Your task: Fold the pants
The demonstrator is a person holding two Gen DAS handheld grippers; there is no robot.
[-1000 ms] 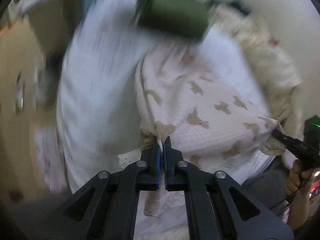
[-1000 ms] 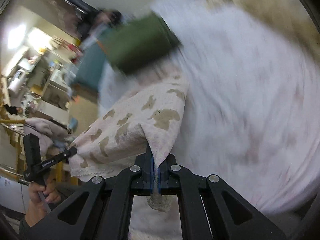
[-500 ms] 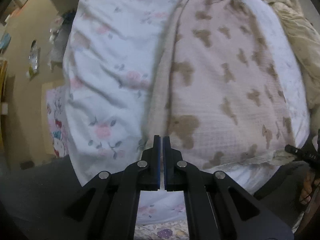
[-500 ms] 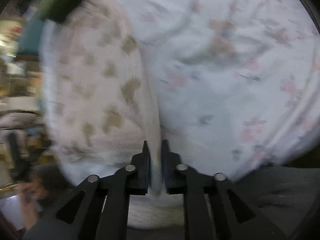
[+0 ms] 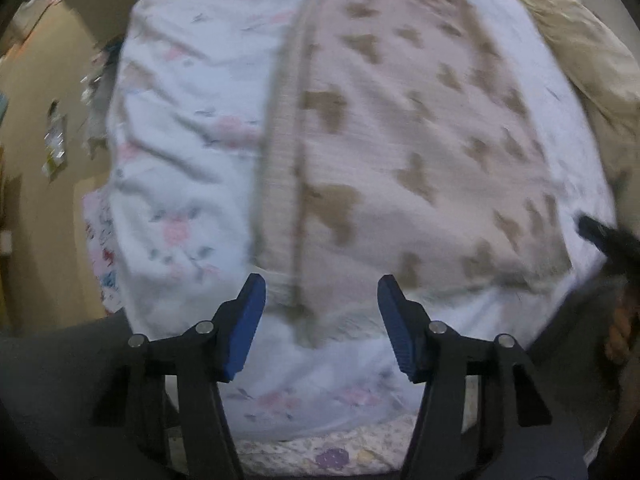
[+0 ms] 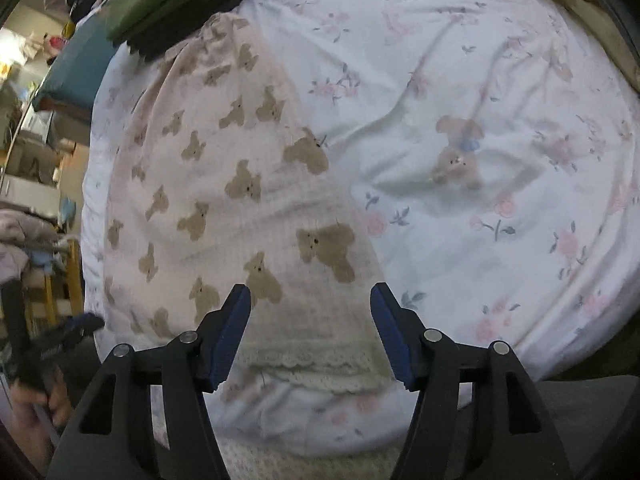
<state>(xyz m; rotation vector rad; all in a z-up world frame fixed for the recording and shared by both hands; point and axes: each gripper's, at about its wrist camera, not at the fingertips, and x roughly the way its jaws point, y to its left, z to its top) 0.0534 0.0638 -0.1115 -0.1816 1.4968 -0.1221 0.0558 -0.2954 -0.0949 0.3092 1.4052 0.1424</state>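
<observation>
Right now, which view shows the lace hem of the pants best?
Right wrist: the lace hem of the pants lies sharp between the open right tool. Left wrist shows the hem blurred.

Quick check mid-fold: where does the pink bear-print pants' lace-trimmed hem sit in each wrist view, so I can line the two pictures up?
Left wrist: the pink bear-print pants' lace-trimmed hem runs along the lower centre, blurred, past the open jaws.
Right wrist: the hem lies bottom centre, between the open jaws.
Shared landmark: the white rose-print bedsheet under the pants, left of them in the left view, right of them in the right view.
</observation>
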